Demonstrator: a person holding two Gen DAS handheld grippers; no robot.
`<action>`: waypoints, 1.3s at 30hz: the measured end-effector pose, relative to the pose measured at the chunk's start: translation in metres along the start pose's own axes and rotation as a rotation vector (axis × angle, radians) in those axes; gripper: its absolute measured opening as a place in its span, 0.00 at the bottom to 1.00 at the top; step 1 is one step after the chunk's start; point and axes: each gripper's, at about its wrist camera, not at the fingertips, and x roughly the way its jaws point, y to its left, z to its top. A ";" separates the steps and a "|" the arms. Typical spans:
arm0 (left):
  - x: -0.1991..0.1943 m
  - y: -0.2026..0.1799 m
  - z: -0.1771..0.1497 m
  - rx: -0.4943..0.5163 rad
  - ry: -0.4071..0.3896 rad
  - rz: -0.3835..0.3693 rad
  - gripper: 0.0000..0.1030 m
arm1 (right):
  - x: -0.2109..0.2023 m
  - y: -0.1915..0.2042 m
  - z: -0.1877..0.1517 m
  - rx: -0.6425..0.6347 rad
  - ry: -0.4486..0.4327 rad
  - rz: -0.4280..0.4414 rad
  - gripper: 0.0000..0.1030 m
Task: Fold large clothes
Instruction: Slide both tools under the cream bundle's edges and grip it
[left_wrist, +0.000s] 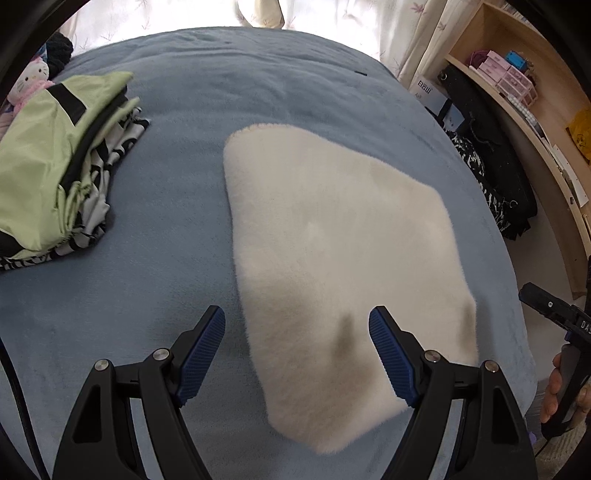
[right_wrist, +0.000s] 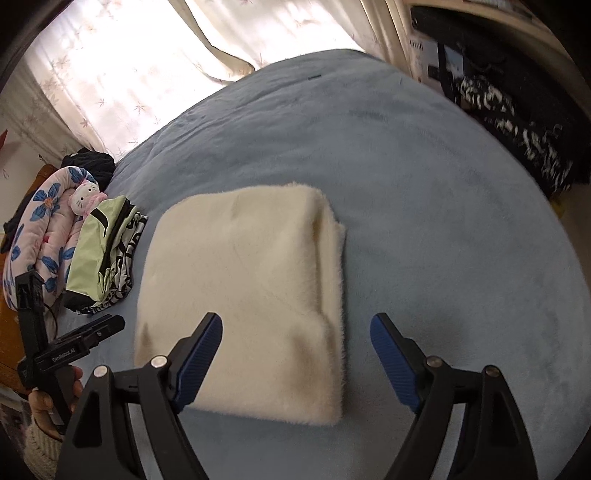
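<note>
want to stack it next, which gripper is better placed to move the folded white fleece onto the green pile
Left, probably. The left gripper hangs open over the white fleece, on the side facing the green pile. The right gripper straddles its far edge.

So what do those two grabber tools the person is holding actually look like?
Each is a black plastic tool with two angled fingers, silver pivot bolts and ribbed blue pads. The left gripper has a dark cable beside it and white lettering on its body. The right gripper looks the same. A knitted cream sleeve cuff shows at the left hand.

"GenRoboLAI", it seems, on the left tongs (right_wrist: 98, 334).
</note>
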 end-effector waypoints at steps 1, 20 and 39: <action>0.005 0.000 0.000 -0.002 0.007 -0.003 0.77 | 0.005 -0.004 0.000 0.008 0.008 0.004 0.80; 0.055 -0.007 -0.003 0.006 0.064 -0.048 0.89 | 0.054 -0.020 -0.005 -0.035 0.068 0.067 0.80; 0.082 -0.001 -0.001 -0.006 0.085 -0.115 1.00 | 0.083 -0.032 -0.004 0.002 0.122 0.186 0.80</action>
